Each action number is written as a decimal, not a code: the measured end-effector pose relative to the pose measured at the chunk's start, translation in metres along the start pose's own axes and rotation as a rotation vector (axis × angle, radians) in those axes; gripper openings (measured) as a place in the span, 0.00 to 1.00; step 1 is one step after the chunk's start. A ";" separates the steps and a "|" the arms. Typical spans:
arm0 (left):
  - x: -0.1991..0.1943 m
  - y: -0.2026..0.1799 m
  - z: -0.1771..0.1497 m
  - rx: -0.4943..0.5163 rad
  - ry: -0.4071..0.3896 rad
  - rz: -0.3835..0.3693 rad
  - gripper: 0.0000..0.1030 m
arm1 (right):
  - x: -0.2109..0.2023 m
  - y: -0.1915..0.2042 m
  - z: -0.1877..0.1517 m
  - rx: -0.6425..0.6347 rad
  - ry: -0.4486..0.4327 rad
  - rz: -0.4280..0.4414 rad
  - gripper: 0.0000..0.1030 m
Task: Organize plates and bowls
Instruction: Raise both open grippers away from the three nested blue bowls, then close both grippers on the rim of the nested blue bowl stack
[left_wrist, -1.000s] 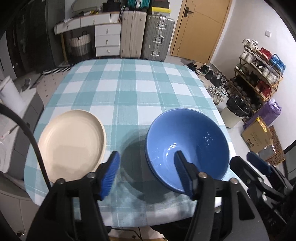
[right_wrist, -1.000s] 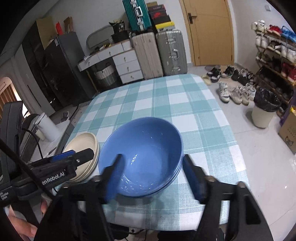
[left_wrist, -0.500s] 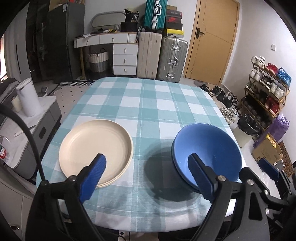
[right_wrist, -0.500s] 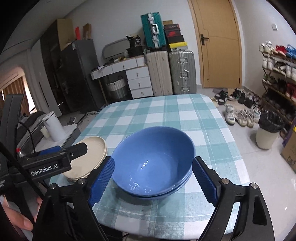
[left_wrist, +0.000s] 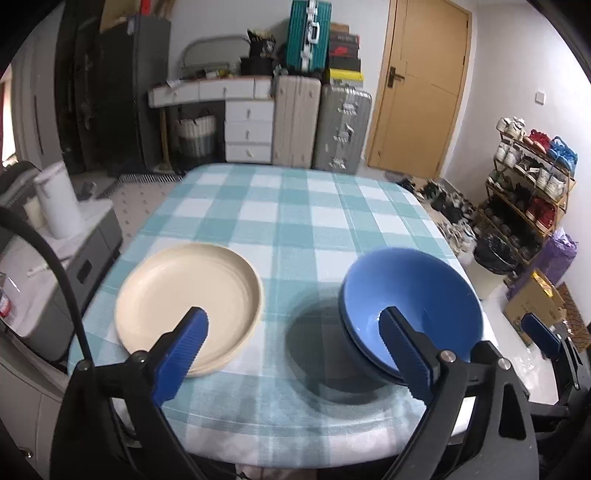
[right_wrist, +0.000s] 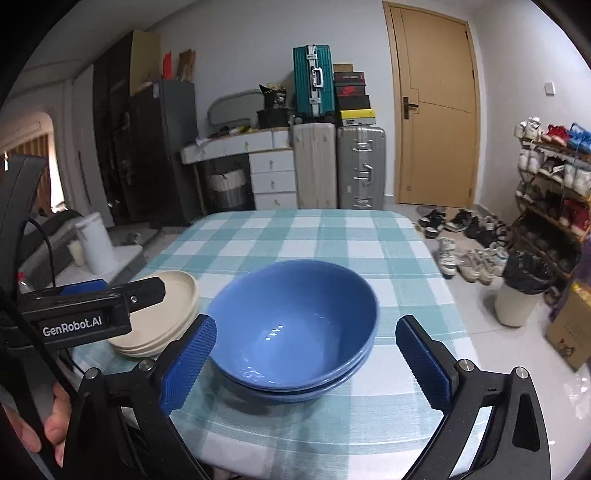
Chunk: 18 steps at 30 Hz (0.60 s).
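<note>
Stacked round cream plates (left_wrist: 188, 291) sit near the checked surface's (left_wrist: 295, 214) front-left corner, stacked blue bowls (right_wrist: 295, 325) front-right; left gripper (left_wrist: 295, 350) and right gripper (right_wrist: 304, 363) both released, empty.

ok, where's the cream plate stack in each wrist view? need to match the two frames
Left wrist: the stack of round cream plates sits lower left on the checked tablecloth, behind the left gripper's left finger.
Right wrist: the same stack is at mid-left, partly hidden by the left gripper.
Shared landmark: the stacked blue bowls, just right of the plates in both.
</note>
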<state>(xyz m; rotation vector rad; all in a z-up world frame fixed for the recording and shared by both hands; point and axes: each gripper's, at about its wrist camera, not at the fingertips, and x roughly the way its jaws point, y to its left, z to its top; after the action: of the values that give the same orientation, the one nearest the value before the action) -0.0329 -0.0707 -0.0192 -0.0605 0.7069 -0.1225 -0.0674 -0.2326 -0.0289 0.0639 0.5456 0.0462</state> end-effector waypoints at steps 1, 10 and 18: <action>-0.005 0.003 -0.003 -0.008 -0.032 0.019 0.92 | -0.001 -0.001 -0.002 0.010 -0.009 0.020 0.96; -0.025 0.031 -0.020 -0.047 -0.177 0.080 0.95 | -0.004 -0.012 -0.007 0.086 -0.042 0.124 0.97; -0.004 0.023 -0.013 -0.021 -0.112 0.064 0.95 | 0.005 -0.031 -0.008 0.199 -0.010 0.111 0.97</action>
<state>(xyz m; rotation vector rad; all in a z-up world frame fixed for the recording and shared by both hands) -0.0424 -0.0480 -0.0287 -0.0643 0.5982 -0.0501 -0.0667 -0.2631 -0.0402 0.2884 0.5348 0.0996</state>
